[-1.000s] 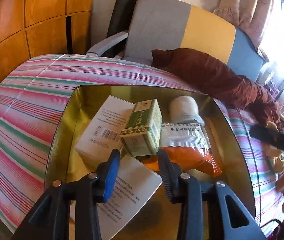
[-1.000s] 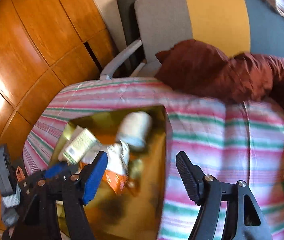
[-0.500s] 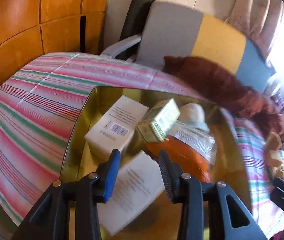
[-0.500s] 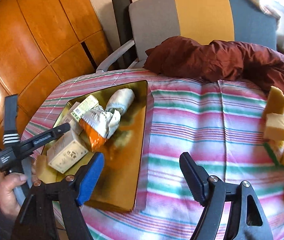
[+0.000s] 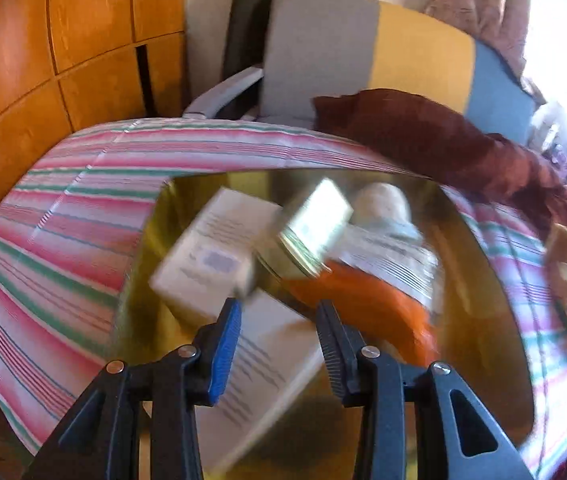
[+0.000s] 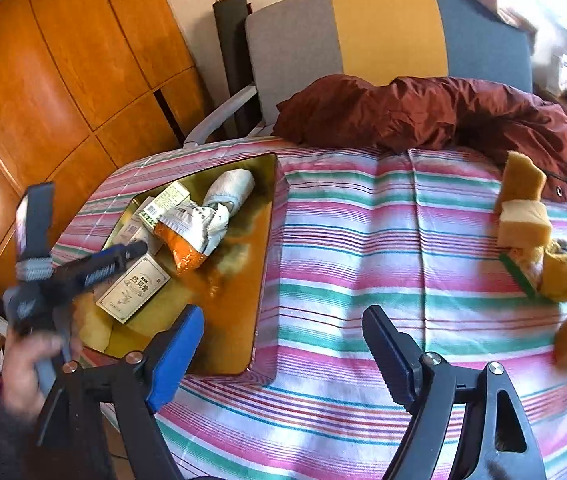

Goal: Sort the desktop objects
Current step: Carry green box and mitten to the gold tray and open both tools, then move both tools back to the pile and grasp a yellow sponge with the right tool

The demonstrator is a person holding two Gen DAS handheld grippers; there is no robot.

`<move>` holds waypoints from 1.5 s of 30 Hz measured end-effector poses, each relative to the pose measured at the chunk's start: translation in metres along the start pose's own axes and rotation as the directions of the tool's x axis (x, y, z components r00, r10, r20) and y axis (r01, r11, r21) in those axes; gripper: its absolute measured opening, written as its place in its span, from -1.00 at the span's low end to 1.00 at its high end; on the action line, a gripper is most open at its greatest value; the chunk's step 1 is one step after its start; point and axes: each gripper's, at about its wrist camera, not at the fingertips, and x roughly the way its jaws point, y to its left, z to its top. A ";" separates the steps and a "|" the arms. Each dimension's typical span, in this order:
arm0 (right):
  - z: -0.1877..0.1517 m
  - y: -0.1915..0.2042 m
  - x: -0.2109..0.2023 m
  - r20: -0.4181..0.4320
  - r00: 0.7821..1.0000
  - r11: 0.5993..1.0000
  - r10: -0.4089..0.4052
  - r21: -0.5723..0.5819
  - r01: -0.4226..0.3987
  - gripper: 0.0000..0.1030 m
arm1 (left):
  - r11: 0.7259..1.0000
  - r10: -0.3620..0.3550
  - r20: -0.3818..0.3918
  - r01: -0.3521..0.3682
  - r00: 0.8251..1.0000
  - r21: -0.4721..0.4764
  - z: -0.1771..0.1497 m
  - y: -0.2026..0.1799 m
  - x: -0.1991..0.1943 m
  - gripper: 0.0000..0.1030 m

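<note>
Left gripper (image 5: 279,320) jaws apart, empty, over gold tray (image 6: 239,312) at desk's left edge. Right gripper (image 6: 283,344) apart, empty. Sponges (image 6: 523,220) at right edge.

Left wrist camera is hovering close over the gold tray (image 5: 483,248); right one is sitting farther back, catching that tray (image 6: 243,312) plus the striped tablecloth (image 6: 383,240).

Tray (image 6: 259,280) left on table (image 6: 363,240), boxes (image 6: 133,290) and packet (image 6: 191,236) inside; sponges (image 6: 523,216) far right.
</note>
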 end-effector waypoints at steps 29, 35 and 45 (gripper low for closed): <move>-0.036 -0.106 -0.046 0.017 0.990 0.969 -0.140 0.209 0.133 0.71 | 0.946 -0.307 0.024 0.302 0.951 0.120 -0.009 -0.087 -0.095 -0.13; -0.043 -0.141 -0.066 0.024 0.983 0.945 -0.184 0.278 0.170 0.73 | 0.909 -0.377 -0.032 0.377 0.925 0.178 -0.016 -0.132 -0.100 -0.12; -0.061 -0.220 -0.117 0.018 0.959 0.867 -0.282 0.434 0.247 0.74 | 0.847 -0.461 -0.122 0.477 0.879 0.235 -0.034 -0.197 -0.098 -0.12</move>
